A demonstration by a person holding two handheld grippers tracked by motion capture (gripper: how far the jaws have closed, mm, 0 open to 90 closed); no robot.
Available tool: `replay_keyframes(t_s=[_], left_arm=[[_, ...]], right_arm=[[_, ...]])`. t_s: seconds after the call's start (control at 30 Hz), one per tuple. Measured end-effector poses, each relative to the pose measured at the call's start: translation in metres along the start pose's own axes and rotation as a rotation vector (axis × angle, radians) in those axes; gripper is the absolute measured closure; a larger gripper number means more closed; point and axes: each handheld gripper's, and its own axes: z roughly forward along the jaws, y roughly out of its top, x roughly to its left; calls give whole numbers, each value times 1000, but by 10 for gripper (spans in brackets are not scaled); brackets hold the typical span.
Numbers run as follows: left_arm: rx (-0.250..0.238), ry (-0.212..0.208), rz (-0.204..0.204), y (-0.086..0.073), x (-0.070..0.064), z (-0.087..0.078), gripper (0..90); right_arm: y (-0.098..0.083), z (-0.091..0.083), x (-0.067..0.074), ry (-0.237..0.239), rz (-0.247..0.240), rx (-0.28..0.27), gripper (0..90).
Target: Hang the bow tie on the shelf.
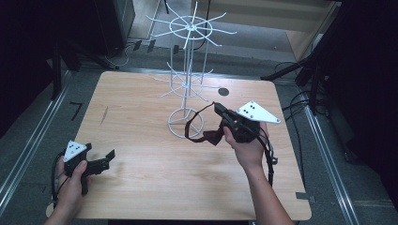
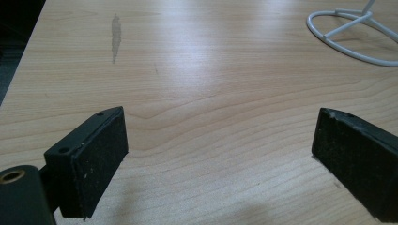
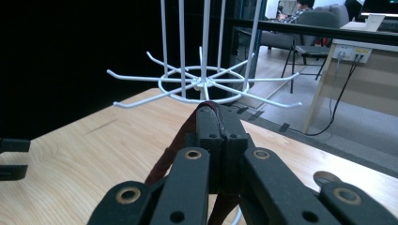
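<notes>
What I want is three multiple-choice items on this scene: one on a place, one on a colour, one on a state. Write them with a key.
1. Where does the white wire rack stand?
A. On the light wooden table, towards its far middle
B. On the floor
C. At the table's near left corner

2. What colour is the thin strap held by the right gripper?
A. Yellow
B. Dark reddish-brown
C. Bright blue

3. How do the left gripper jaws stand?
A. Shut on the strap
B. Shut on the rack
C. Open, with bare table between them

Key: 1 A, its base ring rests on the tabletop; 2 B, as the high view shows; 3 C, wood shows between the pads.
</notes>
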Motion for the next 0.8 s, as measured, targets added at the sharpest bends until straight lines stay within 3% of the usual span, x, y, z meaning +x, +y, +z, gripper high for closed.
replay_keyframes(t_s=[0.4, 0.8], left_arm=[[-6, 3, -2, 0, 0, 0, 50], [-4, 8, -19, 0, 2, 0, 50]], right_arm=[[11, 14, -5, -1, 24, -28, 900], [-16, 39, -22, -21, 112, 41, 900]])
